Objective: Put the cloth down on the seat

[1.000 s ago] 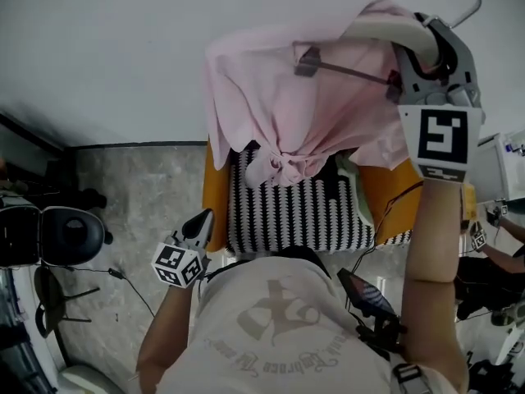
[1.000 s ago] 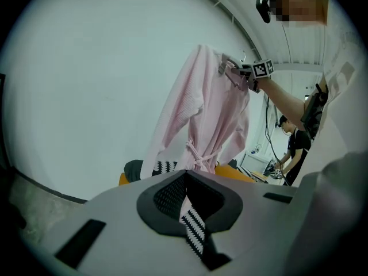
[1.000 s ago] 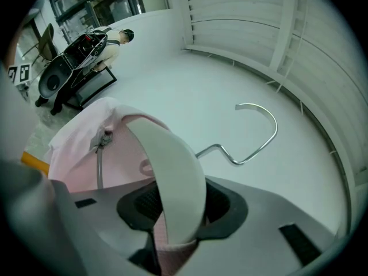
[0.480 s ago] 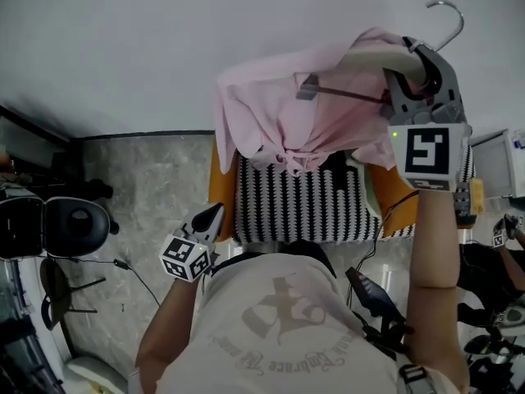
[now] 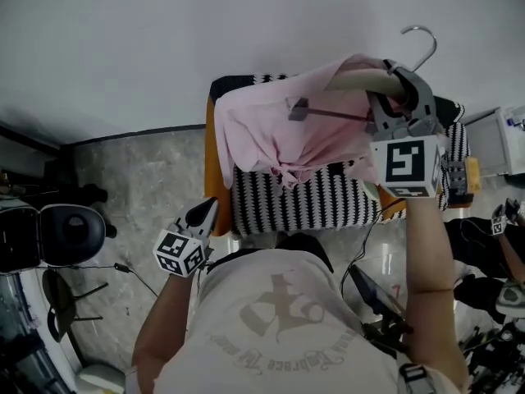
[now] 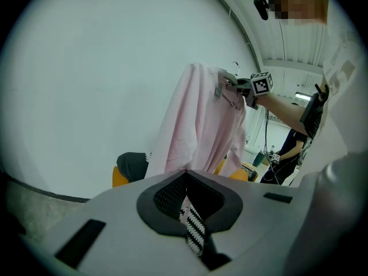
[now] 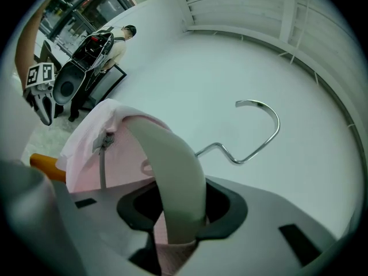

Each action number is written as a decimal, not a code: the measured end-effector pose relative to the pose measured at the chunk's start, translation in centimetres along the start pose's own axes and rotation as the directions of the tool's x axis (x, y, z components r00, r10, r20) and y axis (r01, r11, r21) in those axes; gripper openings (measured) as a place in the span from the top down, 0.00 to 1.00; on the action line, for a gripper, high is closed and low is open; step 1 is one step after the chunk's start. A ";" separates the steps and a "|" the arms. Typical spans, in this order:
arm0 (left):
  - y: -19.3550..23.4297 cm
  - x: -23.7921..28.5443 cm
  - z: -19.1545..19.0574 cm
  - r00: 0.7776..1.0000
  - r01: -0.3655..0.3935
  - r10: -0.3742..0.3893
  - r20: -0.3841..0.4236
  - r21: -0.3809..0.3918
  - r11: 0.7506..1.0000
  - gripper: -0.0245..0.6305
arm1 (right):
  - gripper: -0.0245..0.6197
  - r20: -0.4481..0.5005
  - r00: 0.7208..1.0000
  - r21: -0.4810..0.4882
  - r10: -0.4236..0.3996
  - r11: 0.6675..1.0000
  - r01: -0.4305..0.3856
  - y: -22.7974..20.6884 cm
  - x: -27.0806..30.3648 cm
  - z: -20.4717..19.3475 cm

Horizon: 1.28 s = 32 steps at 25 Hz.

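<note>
The right gripper (image 5: 392, 90) sits in the upper right of the head view, clenched on the cream arm of a hanger (image 7: 172, 165). In the right gripper view that arm runs straight up between the jaws, and both pads press on it. The hanger's metal hook (image 5: 422, 43) curls up above the gripper against the white wall (image 5: 123, 48).

A pink cloth (image 5: 279, 134) is draped over the hanger and hangs to the left of the right gripper, in the upper middle of the head view. Its lower edge is bunched into a knot-like fold. The cloth hangs over the seat (image 5: 308, 208), an orange chair with a black-and-white striped cover in the centre of the frame. From above it is hard to say whether the bunched end touches the cover or hangs just clear of it.

The left gripper (image 5: 202, 217) is in the lower left of the head view, beside the seat's left edge and over the grey floor (image 5: 139, 179). It is well apart from the cloth. Its jaws appear to meet at the tips with nothing between them, and only the striped cover shows through the slit behind the tips.
</note>
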<state>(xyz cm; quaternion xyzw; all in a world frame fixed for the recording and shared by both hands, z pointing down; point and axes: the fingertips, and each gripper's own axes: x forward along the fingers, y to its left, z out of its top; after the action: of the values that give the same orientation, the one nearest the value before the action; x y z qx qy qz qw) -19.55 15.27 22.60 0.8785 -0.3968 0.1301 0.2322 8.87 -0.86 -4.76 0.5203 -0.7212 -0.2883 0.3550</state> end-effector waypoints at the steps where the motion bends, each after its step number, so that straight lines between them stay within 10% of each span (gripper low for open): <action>1: 0.0 0.0 0.0 1.000 -0.002 0.002 0.000 0.001 1.000 0.95 | 0.72 -0.008 1.000 0.003 0.003 1.000 -0.003 0.5 -0.1 -0.7; 32: -1.6 6.9 3.0 0.993 -0.115 0.115 -0.017 0.001 0.993 0.95 | 0.75 -0.021 0.962 0.058 0.272 0.961 -0.270 15.1 3.4 -16.7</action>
<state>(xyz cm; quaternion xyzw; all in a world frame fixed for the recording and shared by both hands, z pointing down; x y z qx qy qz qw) -13.72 10.27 22.38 0.8530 -0.4449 0.1508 0.2276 13.48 -0.44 17.47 0.4304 -0.7880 -0.2095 0.3872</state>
